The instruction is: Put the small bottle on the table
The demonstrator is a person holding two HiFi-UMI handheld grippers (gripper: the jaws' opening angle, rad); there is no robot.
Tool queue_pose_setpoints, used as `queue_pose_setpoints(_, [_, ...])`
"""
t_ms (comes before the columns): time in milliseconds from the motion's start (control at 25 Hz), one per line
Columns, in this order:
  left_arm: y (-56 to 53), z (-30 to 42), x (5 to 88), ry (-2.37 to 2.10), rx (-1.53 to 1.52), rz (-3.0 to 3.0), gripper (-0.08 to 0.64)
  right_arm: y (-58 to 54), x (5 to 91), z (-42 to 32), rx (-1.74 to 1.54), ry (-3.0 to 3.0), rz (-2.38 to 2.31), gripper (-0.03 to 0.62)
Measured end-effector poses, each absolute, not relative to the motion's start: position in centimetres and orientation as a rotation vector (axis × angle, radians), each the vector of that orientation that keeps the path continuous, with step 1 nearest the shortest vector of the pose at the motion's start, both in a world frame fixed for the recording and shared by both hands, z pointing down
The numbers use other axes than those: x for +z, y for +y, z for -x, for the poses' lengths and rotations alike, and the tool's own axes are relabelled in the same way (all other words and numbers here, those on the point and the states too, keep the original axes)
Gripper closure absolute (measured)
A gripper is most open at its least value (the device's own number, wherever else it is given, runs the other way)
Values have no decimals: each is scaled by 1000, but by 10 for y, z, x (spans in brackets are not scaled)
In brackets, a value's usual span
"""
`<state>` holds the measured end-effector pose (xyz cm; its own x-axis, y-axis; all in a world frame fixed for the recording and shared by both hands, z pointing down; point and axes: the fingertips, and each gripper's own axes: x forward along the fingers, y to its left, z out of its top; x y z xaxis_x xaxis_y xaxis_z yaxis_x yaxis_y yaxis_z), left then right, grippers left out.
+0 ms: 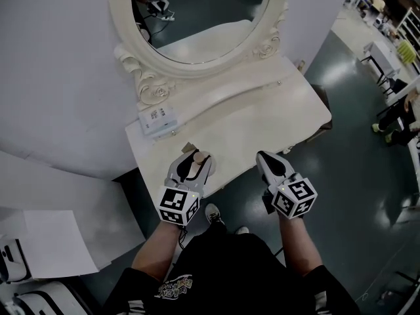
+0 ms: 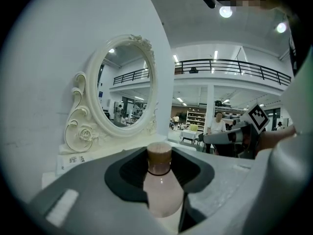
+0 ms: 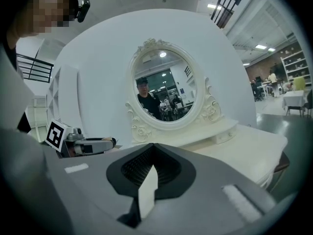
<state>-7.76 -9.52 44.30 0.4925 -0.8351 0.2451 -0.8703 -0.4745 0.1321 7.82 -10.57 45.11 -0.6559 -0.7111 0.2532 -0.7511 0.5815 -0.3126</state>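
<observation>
bright, even indoor light from ceiling lamps point(image 2: 225, 11) overhead; one blooms white in the left gripper view. head view: pale table point(image 1: 282, 104) close to washed out, broad dull sheen on the dark floor point(image 1: 354, 176), shadows soft and faint. both gripper views are heavily fisheye, with black vignette at the corners and straight lines bowed near the edges. small bottle point(image 2: 164, 195), very near the lens, is soft; mirror point(image 2: 124, 89) behind it reads sharper. right gripper view: nearest grey surfaces blurred, far wall crisp.
</observation>
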Motion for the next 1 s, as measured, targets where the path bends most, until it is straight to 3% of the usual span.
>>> queue_pose_setpoints(1000, [-139,120,448,-1494,211,-2475,418,-161,445,-14,558,-2740,-1134,565])
